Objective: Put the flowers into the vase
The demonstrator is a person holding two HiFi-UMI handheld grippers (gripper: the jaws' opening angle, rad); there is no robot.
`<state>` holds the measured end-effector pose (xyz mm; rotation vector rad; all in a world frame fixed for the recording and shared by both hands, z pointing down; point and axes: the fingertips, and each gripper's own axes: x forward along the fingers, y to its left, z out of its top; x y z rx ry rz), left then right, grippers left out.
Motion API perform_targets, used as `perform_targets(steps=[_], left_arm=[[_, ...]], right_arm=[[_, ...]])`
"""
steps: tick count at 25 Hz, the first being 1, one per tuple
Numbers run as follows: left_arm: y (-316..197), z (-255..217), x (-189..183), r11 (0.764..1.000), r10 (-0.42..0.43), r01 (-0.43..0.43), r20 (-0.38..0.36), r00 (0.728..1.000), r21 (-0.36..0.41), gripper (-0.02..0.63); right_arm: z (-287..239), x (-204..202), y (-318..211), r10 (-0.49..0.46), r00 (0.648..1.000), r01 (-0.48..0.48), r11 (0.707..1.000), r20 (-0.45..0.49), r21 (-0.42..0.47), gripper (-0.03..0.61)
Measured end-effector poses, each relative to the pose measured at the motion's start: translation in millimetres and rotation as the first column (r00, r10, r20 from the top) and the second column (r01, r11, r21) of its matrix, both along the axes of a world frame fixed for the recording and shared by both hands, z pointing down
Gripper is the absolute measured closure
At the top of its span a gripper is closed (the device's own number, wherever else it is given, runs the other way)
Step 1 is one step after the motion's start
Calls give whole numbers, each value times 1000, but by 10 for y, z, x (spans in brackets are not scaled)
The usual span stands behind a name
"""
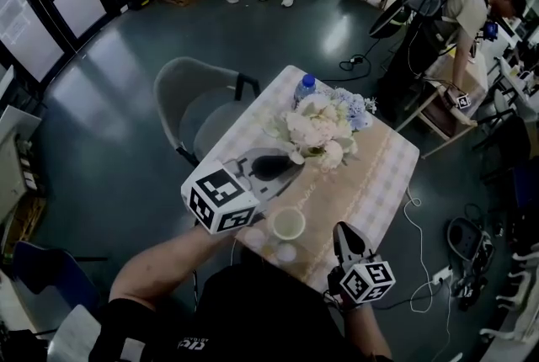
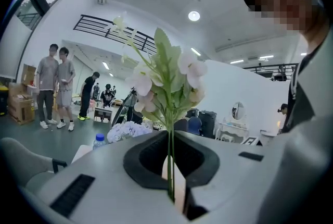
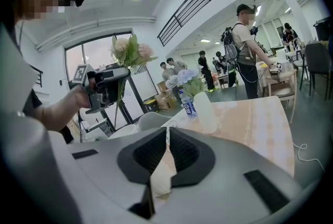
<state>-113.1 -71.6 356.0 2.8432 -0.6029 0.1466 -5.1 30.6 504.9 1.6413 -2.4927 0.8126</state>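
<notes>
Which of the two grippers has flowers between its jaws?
The left gripper: its jaws are shut on the white and pink flowers, pinching their thin green stems. The right gripper is shut on nothing.

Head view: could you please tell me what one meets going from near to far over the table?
vase → white flowers → water bottle

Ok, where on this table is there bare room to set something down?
The right half of the checked tablecloth is bare, from the white vase across to the right edge, including the beige runner. It is crowded at the far end, around the blue-capped water bottle and pale blue flowers, and where the left gripper holds white flowers.
</notes>
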Motion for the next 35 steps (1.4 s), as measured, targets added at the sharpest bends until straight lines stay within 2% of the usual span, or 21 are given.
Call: perform_targets(steps=[15, 28, 35], left_arm=[[255, -269, 339, 996, 89, -87, -91, 992, 22, 597], [363, -124, 536, 991, 133, -134, -141, 981, 1, 597], [344, 78, 568, 990, 126, -134, -147, 981, -42, 597]], right_arm=[[23, 51, 85, 18, 1000, -18, 1000, 2, -3, 541], [44, 146, 131, 44, 999, -44, 999, -2, -8, 541], [41, 186, 121, 46, 999, -46, 999, -1, -12, 541]])
